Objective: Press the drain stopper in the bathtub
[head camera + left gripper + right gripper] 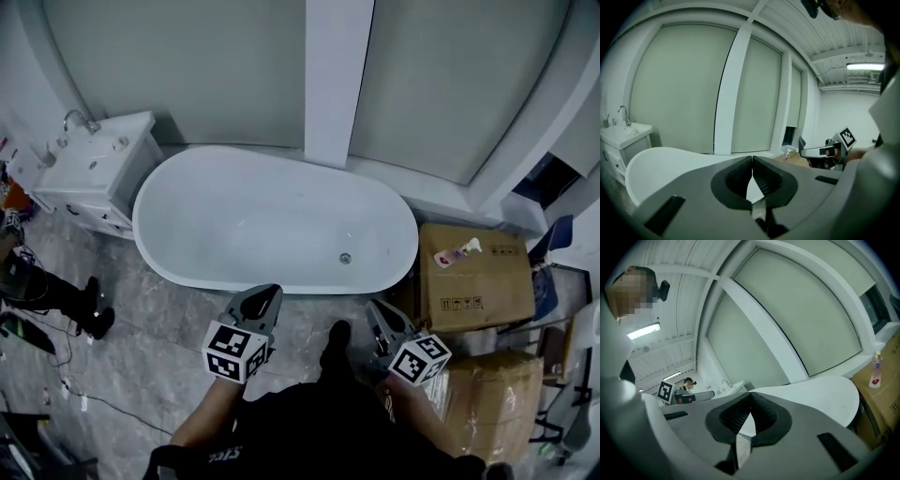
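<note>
drain stopper [345, 258]: untouched in bathtub [234, 211]; press apparently not begun
left gripper [263, 300]: closed, empty
right gripper [381, 317]: closed, empty

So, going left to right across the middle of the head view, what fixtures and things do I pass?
White sink cabinet → white oval bathtub → brown cardboard box.

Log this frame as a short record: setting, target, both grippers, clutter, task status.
setting: bathroom, white bathtub beside a sink cabinet
target: drain stopper on the tub floor, untouched
left gripper: shut, empty, outside the tub
right gripper: shut, empty, outside the tub
clutter: spray bottle on a cardboard box
task status: press not yet begun
</note>
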Demonstrator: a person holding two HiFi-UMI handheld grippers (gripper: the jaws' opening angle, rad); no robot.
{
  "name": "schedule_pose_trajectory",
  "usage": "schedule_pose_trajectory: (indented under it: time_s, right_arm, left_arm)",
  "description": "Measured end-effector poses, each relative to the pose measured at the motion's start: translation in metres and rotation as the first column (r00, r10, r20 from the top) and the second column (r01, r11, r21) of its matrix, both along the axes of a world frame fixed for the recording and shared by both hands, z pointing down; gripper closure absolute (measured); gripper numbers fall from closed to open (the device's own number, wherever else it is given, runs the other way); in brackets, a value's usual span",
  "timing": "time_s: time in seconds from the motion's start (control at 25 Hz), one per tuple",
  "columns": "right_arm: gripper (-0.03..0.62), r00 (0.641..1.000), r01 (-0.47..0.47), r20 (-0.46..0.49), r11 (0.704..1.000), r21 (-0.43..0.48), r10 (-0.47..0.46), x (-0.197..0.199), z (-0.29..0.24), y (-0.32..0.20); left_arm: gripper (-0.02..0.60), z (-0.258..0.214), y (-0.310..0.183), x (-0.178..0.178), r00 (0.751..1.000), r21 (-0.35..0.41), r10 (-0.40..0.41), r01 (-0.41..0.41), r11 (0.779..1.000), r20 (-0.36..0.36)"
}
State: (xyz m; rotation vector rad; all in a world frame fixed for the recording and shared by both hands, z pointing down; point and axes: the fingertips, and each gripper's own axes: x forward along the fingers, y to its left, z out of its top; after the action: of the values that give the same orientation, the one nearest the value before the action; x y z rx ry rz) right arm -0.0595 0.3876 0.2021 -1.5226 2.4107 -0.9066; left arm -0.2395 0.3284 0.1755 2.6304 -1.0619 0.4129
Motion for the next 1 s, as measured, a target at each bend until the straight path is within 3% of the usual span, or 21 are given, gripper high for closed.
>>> schedule_pose_trajectory:
  time_s: [0.24, 0.52, 0.76, 1.0]
  right_arm:
    - [0.58, 0.995, 0.1, 0.002, 0.994, -0.038, -0.1, 0.041, 0.012, -0.11]
    - [0.58, 0.98, 0.198, -0.003, 0.976, -0.095, -0.199, 0.066, 0.028, -0.192]
    - [0.58, 0.988, 0.15, -0.032, 0.982, -0.112, -0.154, 0.081, 0.025, -0.229]
    - [0.58, 0.99, 0.088, -0.101, 0.989, -0.115, -0.1, 0.069, 0.019, -0.267]
  left_arm:
    - [0.561, -0.002, -0.095, 0.055, 0.999, -0.025, -0.045, 0.046, 0.999, 0.027]
    - [0.561, -0.003, -0.191, 0.087, 0.994, -0.041, -0.104, 0.105, 0.994, 0.023]
    - [0.561, 0.008, -0.224, 0.105, 0.999, -0.07, -0.054, 0.054, 0.996, 0.0]
    - [0.561, 0.004, -0.263, 0.104, 0.997, -0.003, 0.056, -0.056, 0.998, 0.051]
